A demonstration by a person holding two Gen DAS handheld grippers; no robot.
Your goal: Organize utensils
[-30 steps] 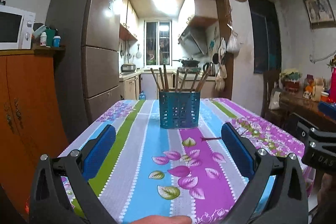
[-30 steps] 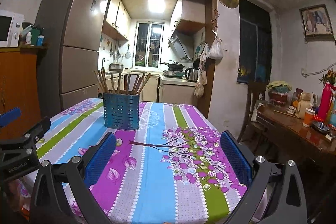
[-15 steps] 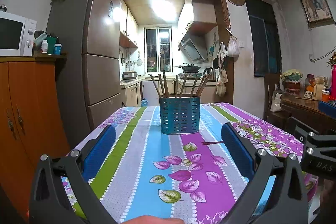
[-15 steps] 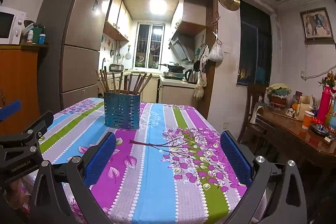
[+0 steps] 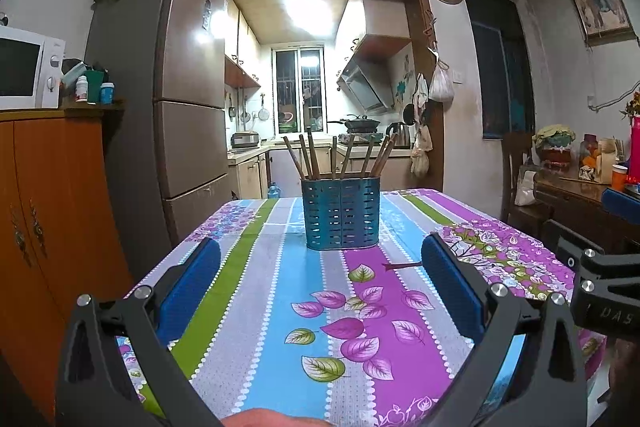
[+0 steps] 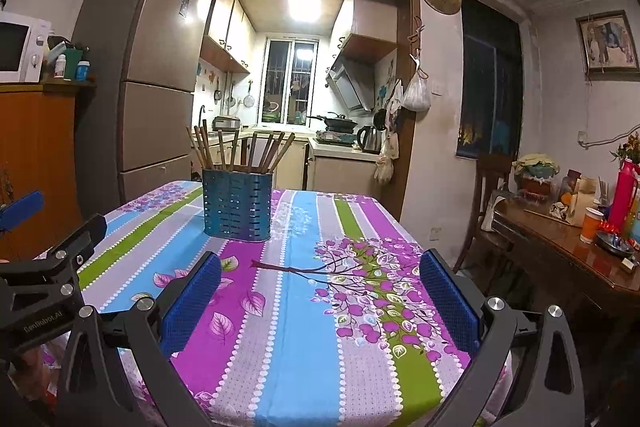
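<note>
1. Left wrist view: my left gripper (image 5: 320, 279) is spread wide, empty, near the blue slotted holder (image 5: 341, 213).
2. Brown chopsticks (image 5: 340, 157) stand upright inside the holder.
3. My right gripper (image 6: 320, 283) gapes empty, right of the holder.

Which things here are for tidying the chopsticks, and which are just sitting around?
For the job:
- blue holder
- wooden chopsticks standing in it
- left hand-held gripper, open
- right hand-held gripper, open

Just around:
- striped tablecloth
- microwave
- fridge
- kettle
- orange cup
- red flask
</note>
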